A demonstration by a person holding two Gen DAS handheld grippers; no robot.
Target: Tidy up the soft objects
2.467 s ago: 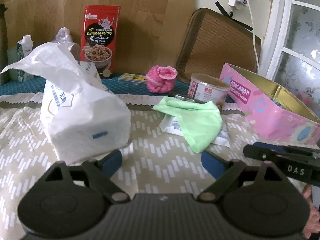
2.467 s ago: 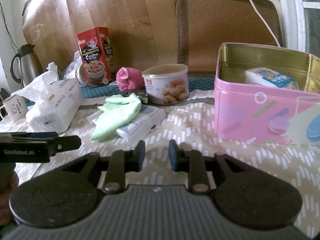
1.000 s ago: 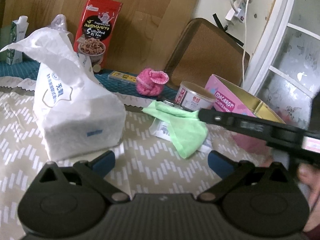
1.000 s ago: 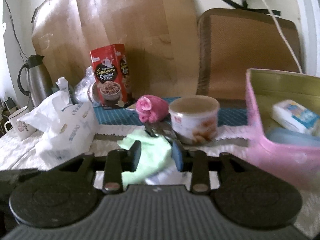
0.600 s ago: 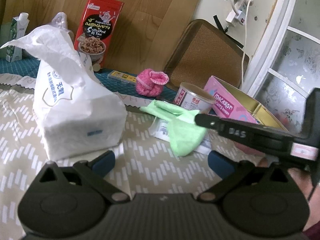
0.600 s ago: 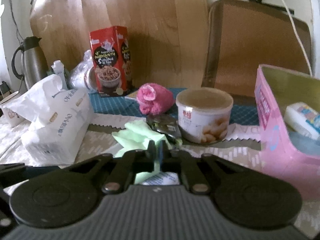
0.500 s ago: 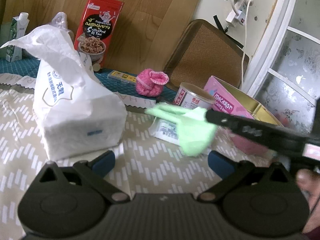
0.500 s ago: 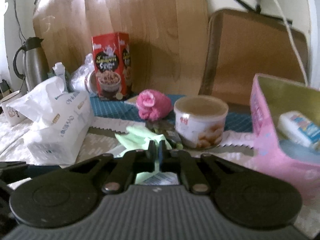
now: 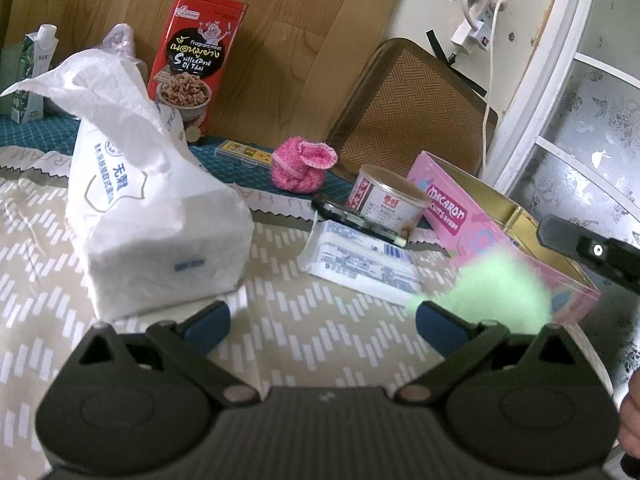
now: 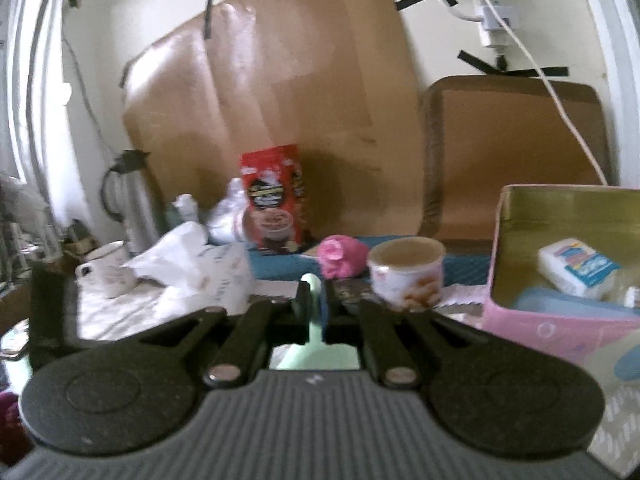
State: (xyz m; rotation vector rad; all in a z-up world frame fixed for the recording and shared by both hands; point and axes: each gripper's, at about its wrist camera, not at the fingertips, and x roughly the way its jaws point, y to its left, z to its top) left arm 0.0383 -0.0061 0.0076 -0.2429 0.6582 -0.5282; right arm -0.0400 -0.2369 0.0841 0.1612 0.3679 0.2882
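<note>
A light green cloth (image 9: 500, 292) hangs blurred in the air in front of the pink macaron tin (image 9: 452, 220). My right gripper (image 10: 314, 296) is pinched on that green cloth (image 10: 312, 336), with its jaws starting to open while the cloth stays between the pads. The open tin (image 10: 560, 328) lies to its right and holds a small tissue packet (image 10: 576, 266). A pink knitted piece (image 9: 302, 168) sits behind. My left gripper (image 9: 322, 320) stands open over the tablecloth, holding nothing, near a big white tissue pack (image 9: 160, 232).
A flat white wipes pack (image 9: 360, 256) lies uncovered mid-table, with a round can (image 9: 386, 208) and a dark phone behind it. A red food tin (image 9: 192, 60), a carton, a flask (image 10: 132, 200) and a mug (image 10: 108, 268) stand at the back and left.
My right gripper closed on the green cloth, lifted it off the wipes pack and carried it up and right toward the pink tin. The left gripper stayed put.
</note>
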